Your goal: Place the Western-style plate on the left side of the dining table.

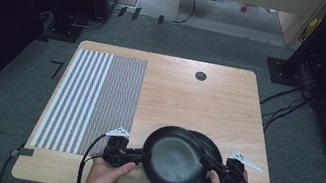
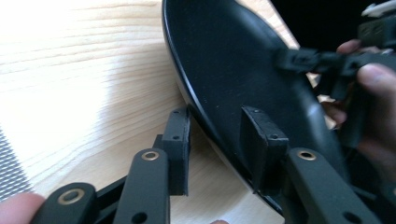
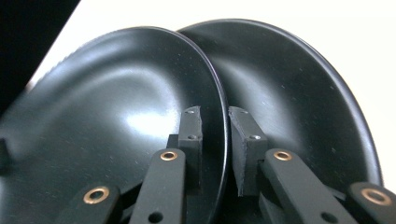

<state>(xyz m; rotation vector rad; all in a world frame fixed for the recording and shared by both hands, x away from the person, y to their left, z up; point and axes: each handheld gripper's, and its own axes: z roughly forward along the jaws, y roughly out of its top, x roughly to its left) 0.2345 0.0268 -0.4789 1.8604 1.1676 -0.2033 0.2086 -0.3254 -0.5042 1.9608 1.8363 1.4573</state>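
Two black plates lie overlapped near the table's front edge. The upper plate (image 1: 173,160) (image 2: 224,56) (image 3: 116,107) rests partly on the lower plate (image 1: 215,150) (image 3: 289,84). My left gripper (image 1: 147,156) (image 2: 215,126) straddles the upper plate's left rim, one jaw under it and one inside the dish, with slack between the pads, so it is open. My right gripper (image 1: 204,161) (image 3: 215,126) straddles the same plate's right rim. One pad sits inside the dish and one between the two plates, and a gap shows beside the rim, so it is open too.
The wooden table (image 1: 199,103) has a striped and meshed mat (image 1: 93,99) on its left half and a round cable hole (image 1: 200,76) at the back. The plates overhang close to the front edge. Dark equipment and cables surround the table on the floor.
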